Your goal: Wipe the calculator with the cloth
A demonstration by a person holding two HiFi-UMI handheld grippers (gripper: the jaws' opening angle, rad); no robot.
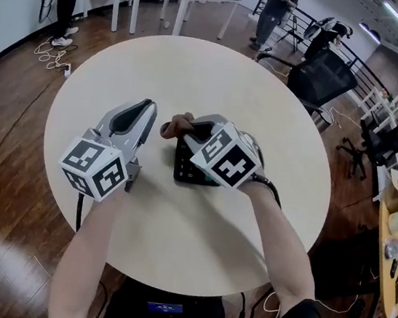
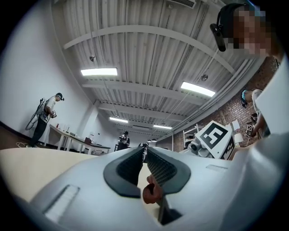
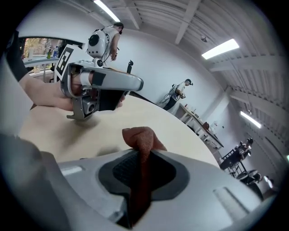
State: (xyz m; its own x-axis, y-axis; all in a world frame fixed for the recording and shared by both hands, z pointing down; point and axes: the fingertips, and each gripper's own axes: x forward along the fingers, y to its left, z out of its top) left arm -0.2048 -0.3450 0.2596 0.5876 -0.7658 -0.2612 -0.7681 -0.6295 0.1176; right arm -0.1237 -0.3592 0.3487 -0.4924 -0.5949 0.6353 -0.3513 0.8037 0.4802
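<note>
Wiping seems in hand: the calculator point(image 1: 185, 169) lies on the round table point(image 1: 262, 127) under the right gripper point(image 1: 192, 126), whose jaws pinch the brown cloth point(image 1: 178, 124), bunched just past the calculator's far edge. Next, the cloth wants pressing down and dragging across its face. The left gripper point(image 1: 147, 107), just left of the calculator (not touching it), has its 2 jaws closed on nothing.

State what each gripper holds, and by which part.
Right gripper pinches the brown cloth by a bunched fold that pokes past its tips. Left gripper: shut, apparently empty.
</note>
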